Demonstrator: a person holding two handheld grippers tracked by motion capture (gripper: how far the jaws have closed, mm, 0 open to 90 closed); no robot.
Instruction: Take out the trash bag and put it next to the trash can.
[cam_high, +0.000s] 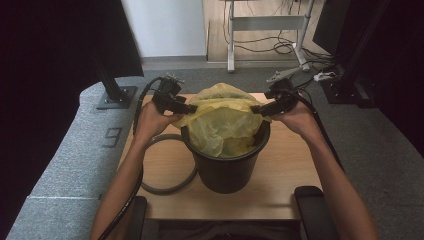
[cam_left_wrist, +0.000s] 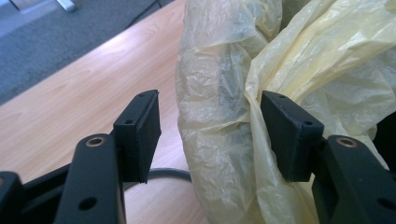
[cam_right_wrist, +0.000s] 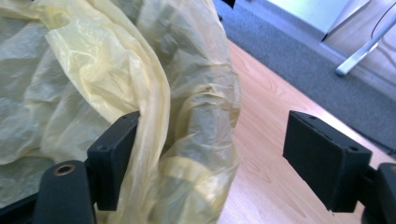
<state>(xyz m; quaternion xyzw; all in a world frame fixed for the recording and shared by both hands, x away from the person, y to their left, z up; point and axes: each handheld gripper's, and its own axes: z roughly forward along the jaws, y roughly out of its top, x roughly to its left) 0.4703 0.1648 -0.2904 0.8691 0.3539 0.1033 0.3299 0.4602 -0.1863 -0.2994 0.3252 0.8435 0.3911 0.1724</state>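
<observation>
1. The bin liner (cam_high: 223, 121) is pale translucent yellow, crinkled, with darker shadowed folds.
2. The waste bin (cam_high: 227, 170) holding it is black, matte.
3. The tabletop (cam_high: 280, 175) is light wood with a fine straight grain.
4. The left gripper (cam_high: 192, 108), at 10 o'clock from the bin, is black; its jaws carry brass-coloured screw inserts.
5. The right gripper (cam_high: 256, 109), at 2 o'clock from the bin, is black too, with a grey plate on top.
6. The hose (cam_high: 172, 187) looped at 8 o'clock is grey.
7. The carpet (cam_high: 65, 165) is speckled grey.
</observation>
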